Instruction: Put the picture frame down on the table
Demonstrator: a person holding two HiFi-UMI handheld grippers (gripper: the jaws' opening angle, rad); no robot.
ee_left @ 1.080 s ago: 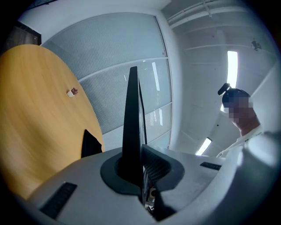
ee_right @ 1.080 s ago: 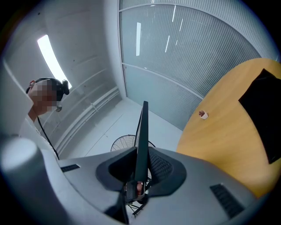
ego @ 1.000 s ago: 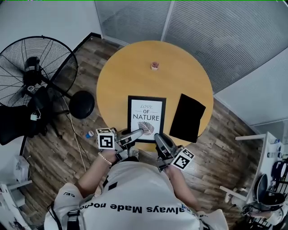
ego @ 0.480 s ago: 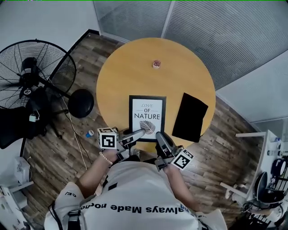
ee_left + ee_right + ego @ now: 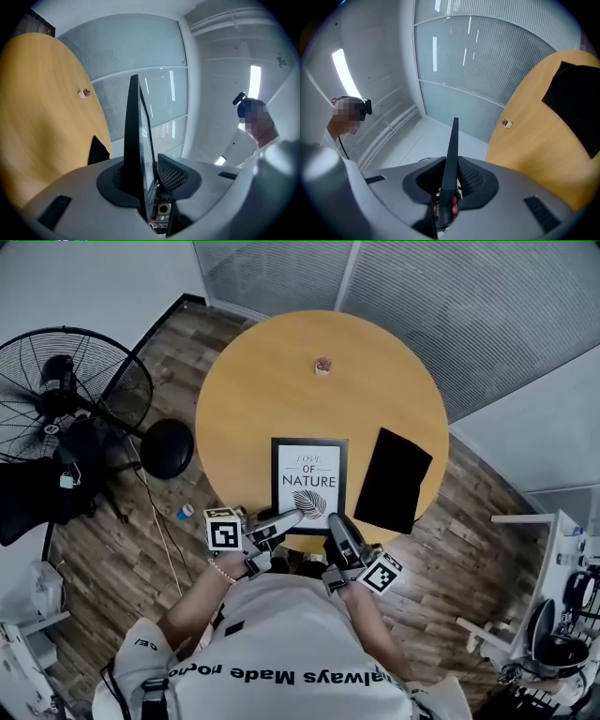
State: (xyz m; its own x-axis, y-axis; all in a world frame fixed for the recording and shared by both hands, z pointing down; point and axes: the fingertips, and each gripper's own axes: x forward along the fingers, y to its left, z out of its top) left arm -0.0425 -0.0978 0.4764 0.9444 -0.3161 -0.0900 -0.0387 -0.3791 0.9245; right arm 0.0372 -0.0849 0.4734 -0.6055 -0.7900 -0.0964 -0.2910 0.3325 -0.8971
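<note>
The black picture frame (image 5: pixel 309 479) with a "LOVE OF NATURE" print lies flat on the round wooden table (image 5: pixel 262 390), near its front edge. My left gripper (image 5: pixel 292 517) is at the frame's bottom left corner. Its jaws have just been opening: the frame (image 5: pixel 137 140) still stands between them, and a gap shows beside one pad (image 5: pixel 173 173). My right gripper (image 5: pixel 336 523) is at the frame's bottom right corner, shut on the frame's edge (image 5: pixel 451 150), with both pads against it.
A black rectangular panel (image 5: pixel 394 479) lies on the table right of the frame. A small pinkish object (image 5: pixel 323 366) sits at the table's far side. A floor fan (image 5: pixel 66 390) and a black round stool (image 5: pixel 167 448) stand left of the table.
Little differs: the frame stays flat near the table's front edge with both grippers at its bottom edge. The whole view has drifted slightly.
</note>
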